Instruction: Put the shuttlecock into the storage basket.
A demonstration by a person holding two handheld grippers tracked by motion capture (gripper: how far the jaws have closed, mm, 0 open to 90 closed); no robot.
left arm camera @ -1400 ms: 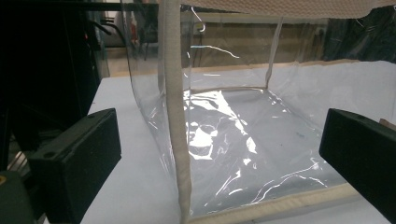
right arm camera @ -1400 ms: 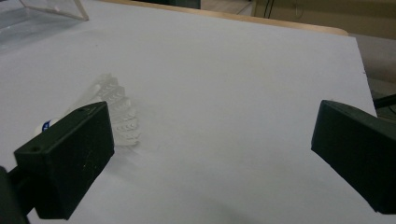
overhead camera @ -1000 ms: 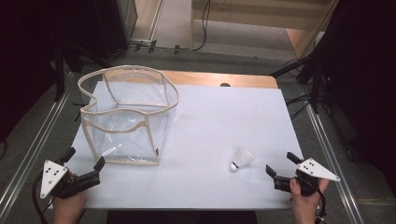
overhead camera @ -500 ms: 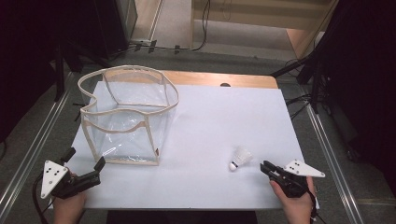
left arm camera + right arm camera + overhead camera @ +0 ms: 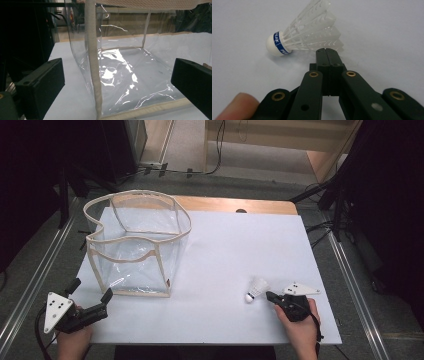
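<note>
Shuttle (image 5: 257, 289) lies on its side on the bench (image 5: 225, 250), at 4 o'clock from the bag (image 5: 135, 247). Your right claw (image 5: 270, 296), pressed together and empty, sits at its skirt. Spread it first, then straddle the skirt. Left claw (image 5: 90, 292) is spread by the bag.

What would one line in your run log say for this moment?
right hand-held gripper: shut, empty, tips at shuttlecock skirt | left hand-held gripper: open, facing clear bag | shuttlecock: lying on table
</note>
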